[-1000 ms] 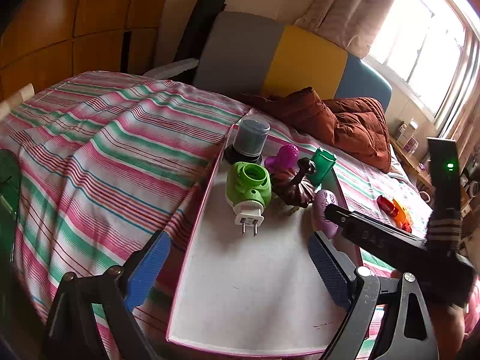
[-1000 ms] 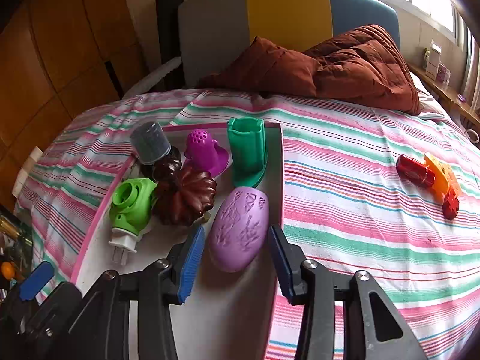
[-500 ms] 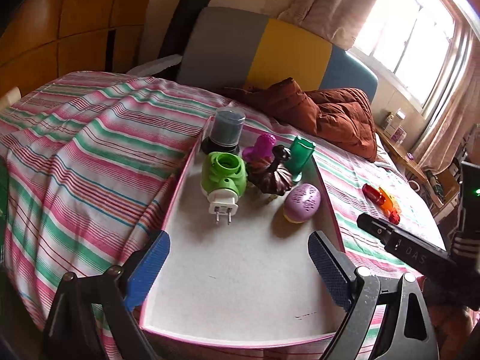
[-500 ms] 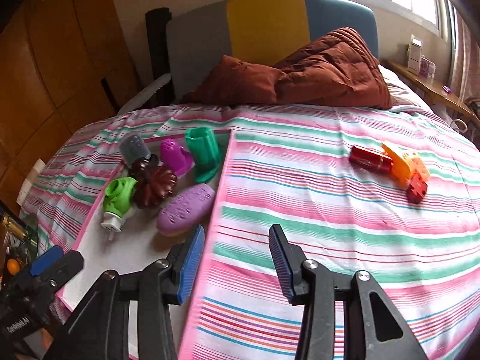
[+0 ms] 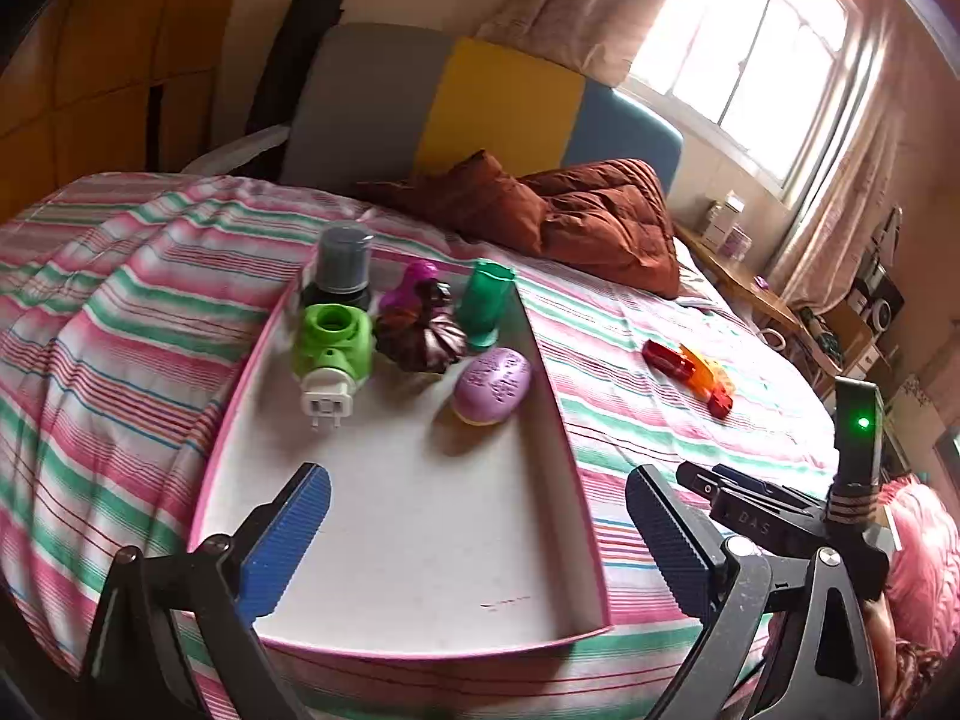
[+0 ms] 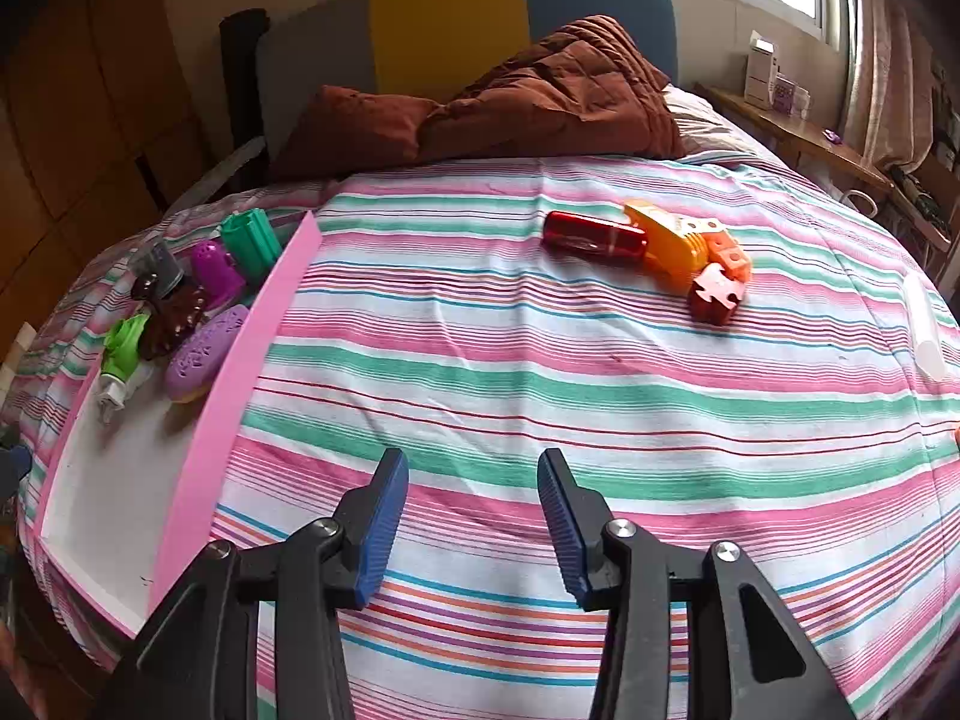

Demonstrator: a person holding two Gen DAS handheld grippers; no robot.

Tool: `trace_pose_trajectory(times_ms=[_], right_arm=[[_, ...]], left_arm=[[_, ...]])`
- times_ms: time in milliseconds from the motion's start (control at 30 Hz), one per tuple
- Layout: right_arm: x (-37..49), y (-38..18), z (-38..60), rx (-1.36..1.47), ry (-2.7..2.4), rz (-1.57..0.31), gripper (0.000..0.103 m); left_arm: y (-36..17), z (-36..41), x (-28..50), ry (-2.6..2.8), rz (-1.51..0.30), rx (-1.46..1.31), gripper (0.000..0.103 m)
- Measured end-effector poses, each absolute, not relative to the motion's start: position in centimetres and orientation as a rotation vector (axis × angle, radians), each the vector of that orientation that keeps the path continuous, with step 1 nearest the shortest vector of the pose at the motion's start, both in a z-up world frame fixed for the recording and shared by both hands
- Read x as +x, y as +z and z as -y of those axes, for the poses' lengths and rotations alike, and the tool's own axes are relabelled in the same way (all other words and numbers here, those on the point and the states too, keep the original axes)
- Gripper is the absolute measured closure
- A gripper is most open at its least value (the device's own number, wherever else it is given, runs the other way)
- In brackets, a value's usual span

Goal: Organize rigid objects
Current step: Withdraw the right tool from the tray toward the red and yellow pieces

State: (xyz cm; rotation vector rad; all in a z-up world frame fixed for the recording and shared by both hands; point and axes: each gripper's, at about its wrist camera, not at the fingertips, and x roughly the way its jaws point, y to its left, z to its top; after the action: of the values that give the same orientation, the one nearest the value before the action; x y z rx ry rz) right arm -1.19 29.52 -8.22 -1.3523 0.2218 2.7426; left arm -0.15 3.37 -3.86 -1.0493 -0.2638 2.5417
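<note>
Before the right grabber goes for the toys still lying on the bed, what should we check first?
1. Right gripper empty, jaws apart: ok.
2. Red tube, orange piece and small red block are on the bedspread, outside the tray: ok.
3. Clear way to them: ok.
4. Room in the tray: ok, near half bare.
5. Left gripper, opening, holds nothing: ok.
6. Pieces joined or separate: cannot tell.

Two wrist views looking down along the bed toward the headboard

The left camera is hovering close over the tray (image 5: pixel 576 468); the right one is facing the striped sheet (image 6: pixel 540 372) beside it. Both are taking in the tray, the red-orange toys (image 6: pixel 654 252) and the headboard (image 5: pixel 498 102).
</note>
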Motion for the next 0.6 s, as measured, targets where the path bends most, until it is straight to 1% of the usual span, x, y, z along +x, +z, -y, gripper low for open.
trace_pose_trajectory(times_ms=[200,367,600], right_arm=[[-0.1,-8.6,-33.7,-1.294,2.678,-0.302,0.058],[-0.1,-8.7,-37.2,-1.240,2.619,-0.365,0.058],[-3.5,-8.1,-42.7,-1.165,2.539,-0.494,0.058]], left_arm=[[-3.1,-6.3,0.8,2.490,0.187,-1.030,0.000],[-2.9,-8.9,1.2,2.443,0.125,-1.051,0.000],[-2.9,-11.7,2.1,2.405,0.037,-1.050,0.000]])
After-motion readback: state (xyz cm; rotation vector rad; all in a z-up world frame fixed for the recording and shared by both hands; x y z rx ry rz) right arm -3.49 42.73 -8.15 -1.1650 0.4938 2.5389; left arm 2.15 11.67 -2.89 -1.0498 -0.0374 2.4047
